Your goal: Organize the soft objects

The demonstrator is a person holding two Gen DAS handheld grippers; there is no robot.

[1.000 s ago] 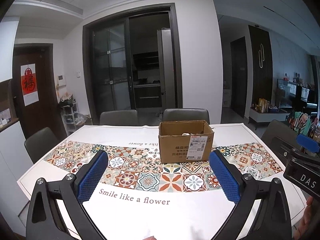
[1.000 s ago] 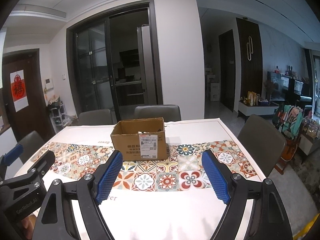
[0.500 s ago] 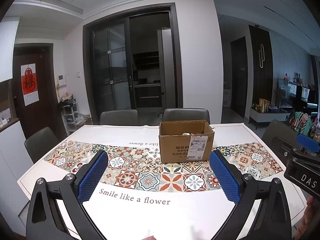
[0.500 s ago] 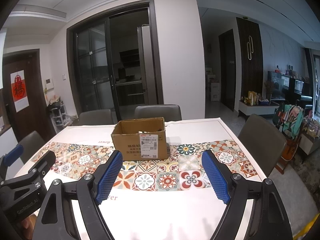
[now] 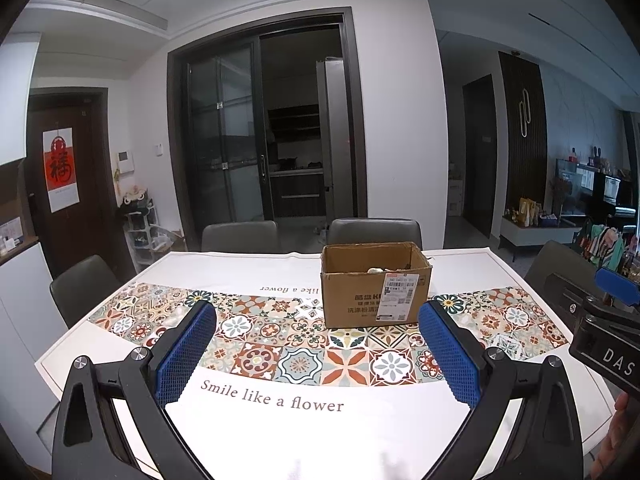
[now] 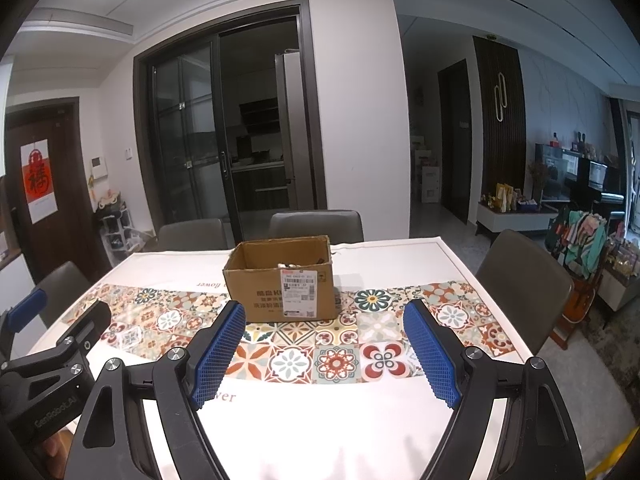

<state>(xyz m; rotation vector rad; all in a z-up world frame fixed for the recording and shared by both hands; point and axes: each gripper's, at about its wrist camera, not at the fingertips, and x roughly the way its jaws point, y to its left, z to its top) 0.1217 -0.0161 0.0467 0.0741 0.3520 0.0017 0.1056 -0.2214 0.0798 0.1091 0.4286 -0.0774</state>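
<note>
Your counter (image 5: 256,272) fills the lower part of both views, covered by a white cloth (image 6: 360,420) with a band of patterned tiles and the words "Smile like a flower" across the middle. Four grey chairs stand around it: two at the far edge, one at each side. A cardboard box (image 5: 374,292) sits upright on the far half of the cloth, open at the top, with a shipping label (image 6: 303,294) on the side facing you. Something pale (image 5: 375,270) shows just above its rim; you cannot tell what it is. Your left hand-held gripper (image 5: 318,354) hangs over the near edge, released, blue pads spread wide with nothing between them. Your right hand-held gripper (image 6: 324,350) is beside it, likewise released and empty. Both point toward the box, well short of it.
</note>
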